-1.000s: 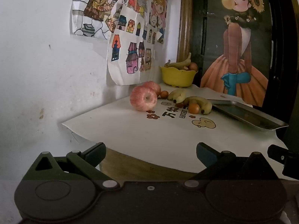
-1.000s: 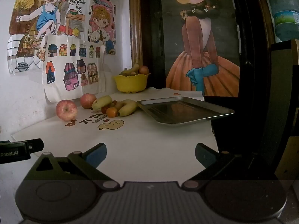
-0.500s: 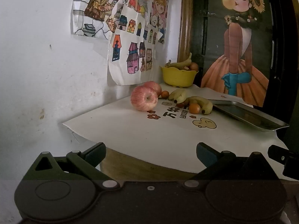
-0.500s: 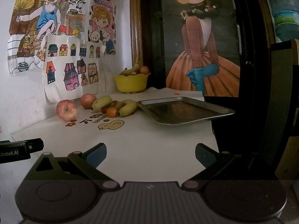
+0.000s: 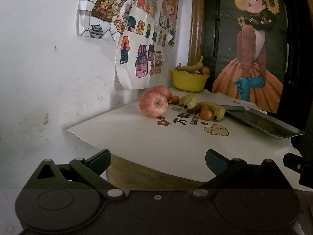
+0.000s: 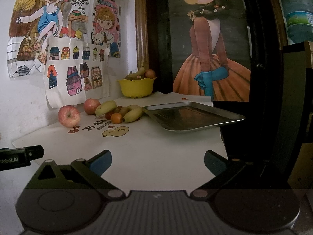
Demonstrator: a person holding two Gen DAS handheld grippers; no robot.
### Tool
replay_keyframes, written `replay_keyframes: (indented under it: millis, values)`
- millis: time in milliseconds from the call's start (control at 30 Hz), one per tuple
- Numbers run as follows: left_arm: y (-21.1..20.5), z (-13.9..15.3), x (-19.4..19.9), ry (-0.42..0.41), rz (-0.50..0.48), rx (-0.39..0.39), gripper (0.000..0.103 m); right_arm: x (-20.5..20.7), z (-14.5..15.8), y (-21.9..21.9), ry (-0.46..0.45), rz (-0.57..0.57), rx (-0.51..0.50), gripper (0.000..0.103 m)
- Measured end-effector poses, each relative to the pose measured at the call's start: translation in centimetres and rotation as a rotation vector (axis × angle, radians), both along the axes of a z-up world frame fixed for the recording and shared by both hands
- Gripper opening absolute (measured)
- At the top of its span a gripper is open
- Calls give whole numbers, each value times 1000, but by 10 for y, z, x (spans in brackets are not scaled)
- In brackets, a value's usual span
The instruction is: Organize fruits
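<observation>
Fruit lies in a loose group on a white printed mat (image 5: pixel 176 137) (image 6: pixel 146 146): a front red apple (image 5: pixel 153 103) (image 6: pixel 69 116), a second apple behind it (image 5: pixel 164 91) (image 6: pixel 91 106), two bananas (image 5: pixel 212 109) (image 6: pixel 134 113), and several small orange and red fruits (image 5: pixel 205 114) (image 6: pixel 116 118). A metal tray (image 5: pixel 260 122) (image 6: pixel 192 115) sits empty to their right. My left gripper (image 5: pixel 157 159) is open and empty at the mat's near left edge. My right gripper (image 6: pixel 157 159) is open and empty over the mat's near part.
A yellow bowl (image 5: pixel 188 79) (image 6: pixel 136 87) holding a banana and other fruit stands at the back by the wall. Drawings hang on the white wall (image 5: pixel 49 68) to the left. A dark framed painting (image 6: pixel 211 49) stands behind the tray. The table's wooden edge (image 5: pixel 137 174) shows below the mat.
Nothing has visibly changed apart from a very slight drift of the left wrist view; both grippers stay open and the fruit has not moved.
</observation>
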State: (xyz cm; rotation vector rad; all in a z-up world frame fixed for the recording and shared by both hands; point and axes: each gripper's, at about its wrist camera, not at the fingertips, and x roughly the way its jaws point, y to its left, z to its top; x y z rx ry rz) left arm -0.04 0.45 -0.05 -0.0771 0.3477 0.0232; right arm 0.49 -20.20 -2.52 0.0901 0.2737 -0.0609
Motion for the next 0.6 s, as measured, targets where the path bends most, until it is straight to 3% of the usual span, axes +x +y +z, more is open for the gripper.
replay_keyframes:
  millis: [600]
  values:
    - [4, 6, 8, 13, 65, 15, 102, 1, 0, -4, 2, 7, 10, 103]
